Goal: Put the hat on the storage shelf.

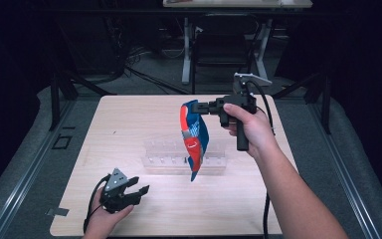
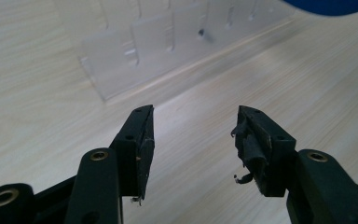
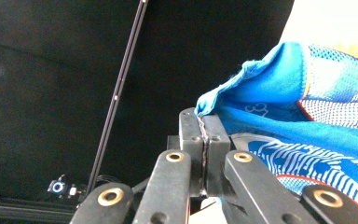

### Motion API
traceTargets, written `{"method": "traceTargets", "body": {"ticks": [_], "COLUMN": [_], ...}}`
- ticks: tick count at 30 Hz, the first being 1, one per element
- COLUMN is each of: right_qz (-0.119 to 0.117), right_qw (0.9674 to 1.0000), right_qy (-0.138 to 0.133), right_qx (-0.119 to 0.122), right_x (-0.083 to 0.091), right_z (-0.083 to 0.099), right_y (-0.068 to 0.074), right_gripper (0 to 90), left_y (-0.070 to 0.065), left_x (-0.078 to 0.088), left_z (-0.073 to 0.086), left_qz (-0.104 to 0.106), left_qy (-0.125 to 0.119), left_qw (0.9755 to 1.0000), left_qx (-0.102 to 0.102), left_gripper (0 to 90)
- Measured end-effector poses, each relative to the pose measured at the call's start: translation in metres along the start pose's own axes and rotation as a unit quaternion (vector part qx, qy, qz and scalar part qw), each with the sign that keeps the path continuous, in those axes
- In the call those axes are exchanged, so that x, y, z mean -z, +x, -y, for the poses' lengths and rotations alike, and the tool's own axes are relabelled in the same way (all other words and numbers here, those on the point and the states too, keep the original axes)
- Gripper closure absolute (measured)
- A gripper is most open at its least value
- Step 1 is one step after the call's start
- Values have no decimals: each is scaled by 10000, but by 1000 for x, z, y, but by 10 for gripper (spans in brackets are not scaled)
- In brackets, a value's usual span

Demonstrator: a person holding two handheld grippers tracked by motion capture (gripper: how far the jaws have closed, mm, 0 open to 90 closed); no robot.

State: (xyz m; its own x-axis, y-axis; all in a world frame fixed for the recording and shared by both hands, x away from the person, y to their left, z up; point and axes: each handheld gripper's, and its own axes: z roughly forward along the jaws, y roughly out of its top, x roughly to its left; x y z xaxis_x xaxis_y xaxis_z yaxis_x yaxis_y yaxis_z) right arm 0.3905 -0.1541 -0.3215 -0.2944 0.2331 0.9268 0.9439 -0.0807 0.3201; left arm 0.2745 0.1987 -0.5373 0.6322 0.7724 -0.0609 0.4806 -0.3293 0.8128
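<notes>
Now | right gripper [image 1: 195, 107] jaws clamped on top edge of blue-red cloth [image 1: 194, 139], held high so it hangs free over clear rack [image 1: 214, 160] | left gripper [image 1: 138, 187] jaws apart, near-left, ready to catch cloth

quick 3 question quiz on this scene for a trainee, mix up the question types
1. True or false: the right gripper is shut on the blue and red cloth.
2. Where does the cloth hang? A) flat on the wooden table B) in the air above the clear plastic rack C) between the left gripper's fingers
3. Fill in: the left gripper has its fingers ____ with nothing between them.

Key
1. True: the fingers pinch its top edge.
2. B
3. open
</notes>
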Motion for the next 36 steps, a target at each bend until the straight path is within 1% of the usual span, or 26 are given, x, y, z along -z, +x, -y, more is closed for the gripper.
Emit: {"method": "traceTargets", "body": {"ticks": [1, 2, 3, 4, 5, 7, 11, 12, 13, 15, 16, 17, 18, 21, 22, 25, 26, 27, 28, 30, 31, 32, 33, 34, 35, 36], "right_qz": [0, 19, 32, 53, 53, 61, 114, 109, 87, 60, 48, 34, 20, 9, 1, 5, 3, 3, 0, 13, 16, 20, 20, 25, 28, 28], "right_qw": [10000, 10000, 10000, 10000, 10000, 10000, 9999, 9999, 9999, 9999, 9999, 9999, 9999, 9999, 9999, 9999, 9999, 9999, 9999, 9999, 9999, 9999, 9999, 9999, 9999, 9999], "right_qy": [0, 17, 41, 20, 20, 1, -23, -13, -42, -68, -82, -68, -116, -126, -133, -139, -142, -142, -135, -143, -146, -137, -137, -116, -114, -125], "right_qx": [0, 25, 43, 62, 62, 71, 91, 87, 73, 67, 63, 93, 60, 48, 47, 50, 61, 61, 63, 69, 70, 77, 77, 103, 105, 92], "right_x": [0, -1, -2, -4, -4, -4, -4, -4, -5, -6, -6, -7, -8, -8, -9, -10, -11, -11, -11, -11, -11, -10, -10, -10, -10, -9], "right_z": [0, 0, -1, -2, -2, -2, -3, -3, -3, -3, -4, -4, -5, -6, -6, -6, -6, -6, -6, -6, -6, -6, -6, -6, -6, -6], "right_y": [0, 1, 2, 4, 4, 5, 5, 4, 4, 3, 3, 2, 2, 2, 1, 1, 1, 1, 1, 1, 2, 2, 2, 1, 1, 1], "right_gripper": [900, 900, 900, 900, 900, 900, 900, 900, 900, 900, 900, 900, 900, 900, 900, 899, 900, 900, 900, 899, 900, 899, 899, 899, 899, 900], "left_y": [0, -3, -7, -14, -14, -22, -44, -51, -55, -60, -64, -66, -72, -75, -78, -80, -81, -82, -83, -82, -83, -83, -83, -84, -83, -82], "left_x": [0, 0, -1, -2, -2, -3, -7, -9, -10, -14, -16, -18, -22, -25, -29, -32, -33, -34, -35, -37, -37, -37, -36, -36, -35, -34], "left_z": [0, -4, -9, -18, -18, -26, -44, -49, -52, -56, -58, -60, -64, -68, -72, -77, -78, -80, -81, -83, -83, -83, -82, -82, -82, -82], "left_qz": [0, 30, 97, 185, 185, 296, 499, 529, 543, 574, 554, 603, 629, 607, 558, 526, 480, 417, 313, 381, 366, 324, 280, 258, 222, 165], "left_qy": [0, -26, -97, -207, -207, -277, -476, -497, -510, -525, -529, -516, -534, -563, -579, -608, -628, -637, -682, -635, -645, -666, -648, -644, -652, -663], "left_qw": [10000, 10000, 9999, 9996, 9996, 9990, 9969, 9962, 9959, 9954, 9954, 9951, 9946, 9942, 9943, 9944, 9944, 9945, 9943, 9944, 9943, 9941, 9939, 9939, 9939, 9938], "left_qx": [0, -23, -34, -98, -98, -172, -376, -471, -508, -566, -582, -584, -632, -683, -693, -688, -697, -720, -753, -760, -772, -792, -843, -858, -864, -878], "left_gripper": [478, 478, 480, 482, 483, 484, 484, 485, 485, 485, 486, 486, 486, 489, 497, 527, 556, 556, 579, 645, 663, 713, 713, 754, 770, 841]}}
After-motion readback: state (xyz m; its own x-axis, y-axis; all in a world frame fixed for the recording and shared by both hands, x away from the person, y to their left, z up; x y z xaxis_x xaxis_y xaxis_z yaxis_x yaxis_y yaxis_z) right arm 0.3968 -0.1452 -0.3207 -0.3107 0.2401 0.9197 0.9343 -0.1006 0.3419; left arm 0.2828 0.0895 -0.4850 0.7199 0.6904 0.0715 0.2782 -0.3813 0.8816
